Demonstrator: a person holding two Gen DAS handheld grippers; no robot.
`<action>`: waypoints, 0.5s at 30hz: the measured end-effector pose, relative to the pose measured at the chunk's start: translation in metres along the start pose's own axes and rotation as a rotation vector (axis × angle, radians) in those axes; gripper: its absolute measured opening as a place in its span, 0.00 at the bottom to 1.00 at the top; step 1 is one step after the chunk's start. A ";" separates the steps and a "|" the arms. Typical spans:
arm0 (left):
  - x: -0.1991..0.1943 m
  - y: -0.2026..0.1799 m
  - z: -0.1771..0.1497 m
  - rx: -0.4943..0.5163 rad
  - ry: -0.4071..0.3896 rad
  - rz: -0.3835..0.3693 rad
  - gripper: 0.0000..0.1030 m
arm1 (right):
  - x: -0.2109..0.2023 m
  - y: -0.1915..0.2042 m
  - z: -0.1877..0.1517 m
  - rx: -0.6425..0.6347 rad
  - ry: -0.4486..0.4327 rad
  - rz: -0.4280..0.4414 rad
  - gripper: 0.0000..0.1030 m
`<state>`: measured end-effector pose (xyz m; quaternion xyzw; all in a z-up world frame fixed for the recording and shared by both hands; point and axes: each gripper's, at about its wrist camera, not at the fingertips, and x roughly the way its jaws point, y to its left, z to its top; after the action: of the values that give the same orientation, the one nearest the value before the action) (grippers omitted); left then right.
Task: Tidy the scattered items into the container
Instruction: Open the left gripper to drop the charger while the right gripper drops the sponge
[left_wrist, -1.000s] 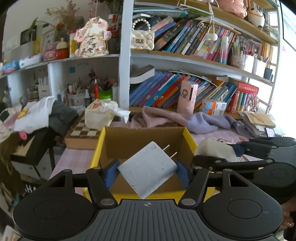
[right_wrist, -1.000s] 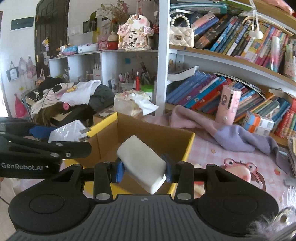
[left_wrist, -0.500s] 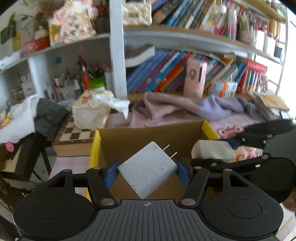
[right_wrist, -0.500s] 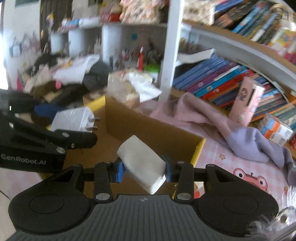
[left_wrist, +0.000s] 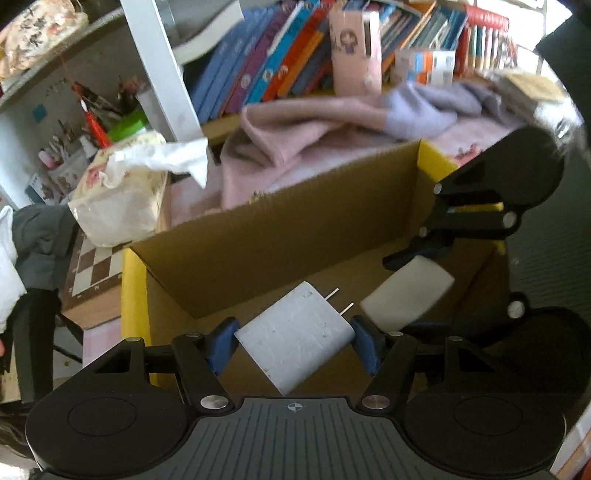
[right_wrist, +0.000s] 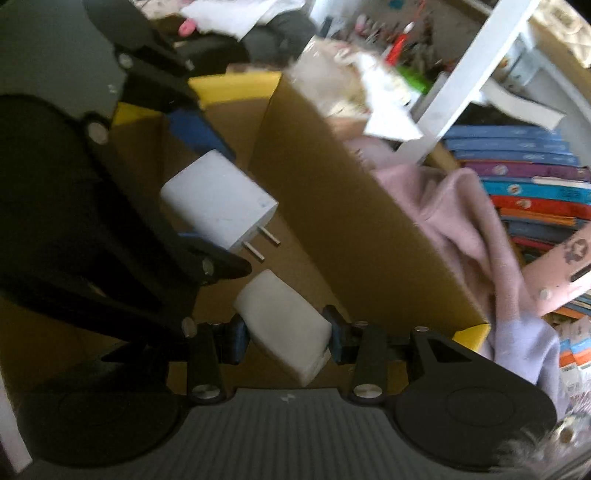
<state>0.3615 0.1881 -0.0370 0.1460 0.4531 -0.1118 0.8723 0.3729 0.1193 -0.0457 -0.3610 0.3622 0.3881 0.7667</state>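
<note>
White two-pin plastic charger block: light, rigid, slick; clamped across flat sides by left hand-held gripper, above open cardboard box.

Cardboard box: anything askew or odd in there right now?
Nothing damaged or spilled. The cardboard box sits open. The left gripper holds the white charger tilted, prongs up; the right gripper holds the white block tilted, both over the box.

White charger, off-white block, brown cardboard box with yellow flaps, brown-and-white, probably chequered, board.
</note>
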 end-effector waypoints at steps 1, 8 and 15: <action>0.002 0.001 0.000 0.003 0.013 0.001 0.64 | 0.001 0.000 0.000 -0.010 0.003 0.008 0.38; 0.002 0.000 -0.001 0.008 0.024 0.007 0.66 | 0.003 -0.001 0.001 -0.005 0.025 0.026 0.39; -0.010 0.004 -0.001 0.012 -0.005 0.027 0.75 | -0.004 0.003 0.003 -0.046 -0.029 -0.011 0.57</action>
<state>0.3563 0.1925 -0.0293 0.1568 0.4485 -0.1030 0.8739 0.3692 0.1219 -0.0420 -0.3748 0.3403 0.3971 0.7656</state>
